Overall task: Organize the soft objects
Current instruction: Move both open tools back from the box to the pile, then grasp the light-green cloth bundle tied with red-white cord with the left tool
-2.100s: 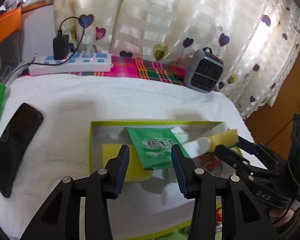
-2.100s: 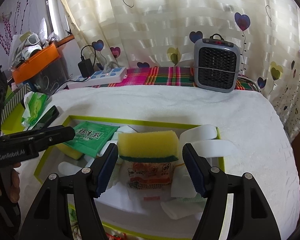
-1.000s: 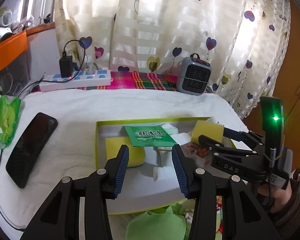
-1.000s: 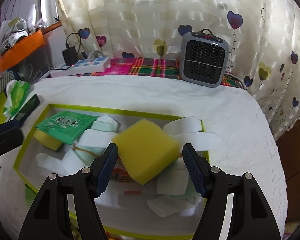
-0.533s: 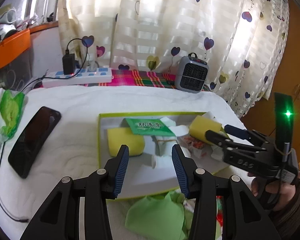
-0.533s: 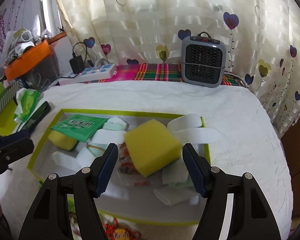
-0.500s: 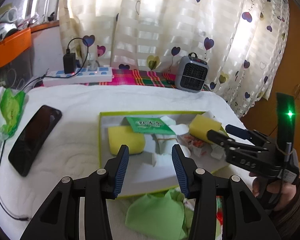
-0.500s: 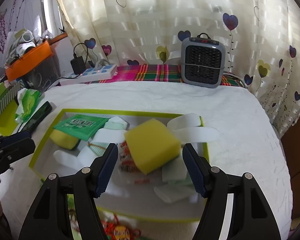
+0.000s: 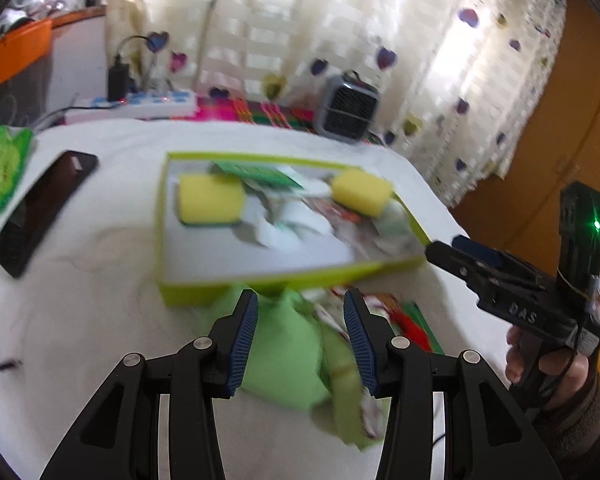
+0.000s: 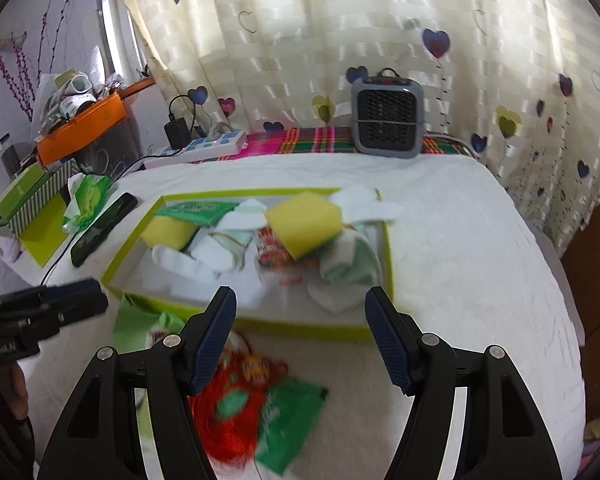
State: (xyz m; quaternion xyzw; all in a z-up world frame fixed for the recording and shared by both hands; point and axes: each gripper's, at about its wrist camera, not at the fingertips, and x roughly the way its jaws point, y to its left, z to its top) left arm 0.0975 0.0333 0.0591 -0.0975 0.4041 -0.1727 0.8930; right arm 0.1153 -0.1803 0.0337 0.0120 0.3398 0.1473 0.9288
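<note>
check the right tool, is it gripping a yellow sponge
No, the right tool is open and empty, while the yellow sponge lies in the green-rimmed box.

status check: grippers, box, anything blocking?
Left gripper open, empty. Right gripper open, empty. Two yellow sponges in green box. Loose green cloth lies before the box, nothing blocking.

Left tongs (image 9: 300, 336) parted over green cloth (image 9: 284, 352), lime box (image 9: 204, 290) holding 2 yellow sponges (image 9: 210, 199), phone (image 9: 44, 204) left
</note>
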